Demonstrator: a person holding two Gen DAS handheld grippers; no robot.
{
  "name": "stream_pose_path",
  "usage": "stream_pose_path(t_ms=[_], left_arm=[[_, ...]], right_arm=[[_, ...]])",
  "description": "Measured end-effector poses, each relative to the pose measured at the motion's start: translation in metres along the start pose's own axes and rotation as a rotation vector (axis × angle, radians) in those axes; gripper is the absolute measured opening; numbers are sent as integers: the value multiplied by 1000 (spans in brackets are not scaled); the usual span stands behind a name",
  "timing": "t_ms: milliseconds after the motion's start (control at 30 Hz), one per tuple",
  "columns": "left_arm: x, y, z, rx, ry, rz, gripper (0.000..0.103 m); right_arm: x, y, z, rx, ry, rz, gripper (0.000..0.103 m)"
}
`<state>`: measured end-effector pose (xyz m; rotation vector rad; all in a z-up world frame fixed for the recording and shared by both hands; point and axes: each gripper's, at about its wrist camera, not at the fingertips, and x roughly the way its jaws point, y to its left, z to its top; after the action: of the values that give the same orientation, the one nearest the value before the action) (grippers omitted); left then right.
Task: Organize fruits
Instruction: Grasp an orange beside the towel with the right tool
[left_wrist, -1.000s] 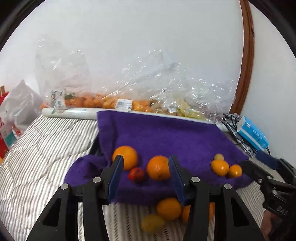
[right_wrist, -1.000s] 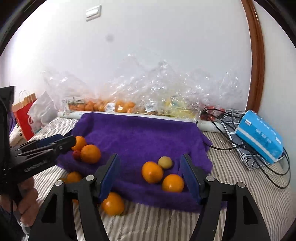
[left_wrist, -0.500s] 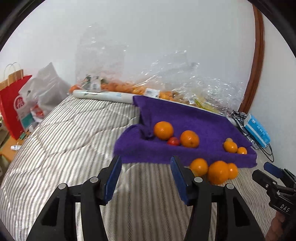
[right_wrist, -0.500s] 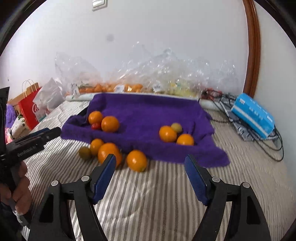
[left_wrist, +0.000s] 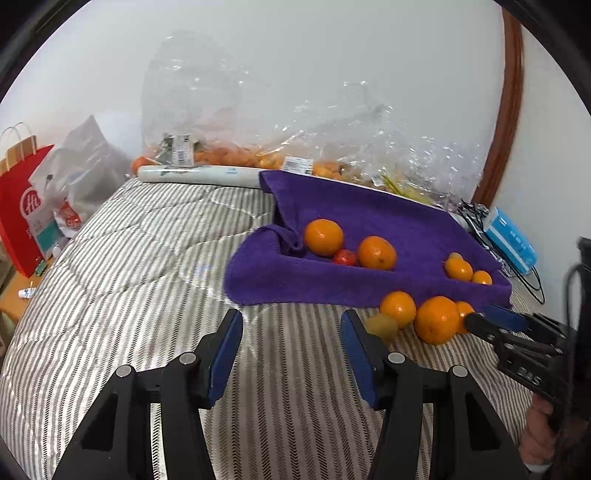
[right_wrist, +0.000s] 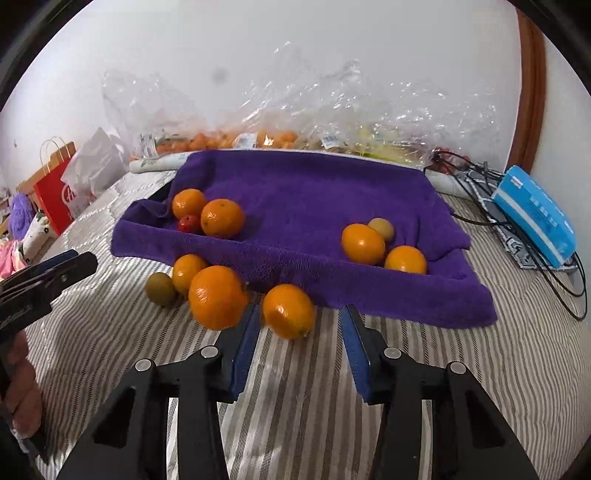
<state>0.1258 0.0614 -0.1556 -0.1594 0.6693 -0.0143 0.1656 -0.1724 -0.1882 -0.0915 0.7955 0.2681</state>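
Right hand-held gripper (right_wrist: 299, 328) wide, orange (right_wrist: 289, 311) between fingers, untouched. Left hand-held gripper (left_wrist: 291, 334) wide, empty, over bed (left_wrist: 147, 266). Towel (right_wrist: 314, 199) beyond.

Purple towel (right_wrist: 306, 192): plush cloth, matt, napped pile. Bed cover (left_wrist: 122, 258): quilted striped fabric, slight sheen. Oranges (right_wrist: 218, 297): waxy skin, glossy highlights, fine pitting. Small red fruit (right_wrist: 189, 223): smooth, shiny. Plastic bags (right_wrist: 332, 107) at 12 o'clock: clear crinkled film, glossy. Right claw (right_wrist: 299, 343): black matt plastic arms, blue matt pads, bright metal rivets. Red bag (left_wrist: 18, 206) at 9 o'clock: paper, matt. Blue pack (right_wrist: 535, 218) at 3 o'clock: glossy wrap.
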Motion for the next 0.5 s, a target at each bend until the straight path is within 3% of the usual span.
stream_pose_path(t_ms=[200, 300, 500], left_arm=[[5, -4, 0, 6, 25, -28, 53], [8, -6, 0, 9, 33, -41, 53], [11, -9, 0, 24, 54, -82, 53]], right_arm=[[29, 6, 6, -34, 106, 19, 43], [29, 5, 6, -32, 97, 42, 33], [11, -8, 1, -4, 27, 48, 33]])
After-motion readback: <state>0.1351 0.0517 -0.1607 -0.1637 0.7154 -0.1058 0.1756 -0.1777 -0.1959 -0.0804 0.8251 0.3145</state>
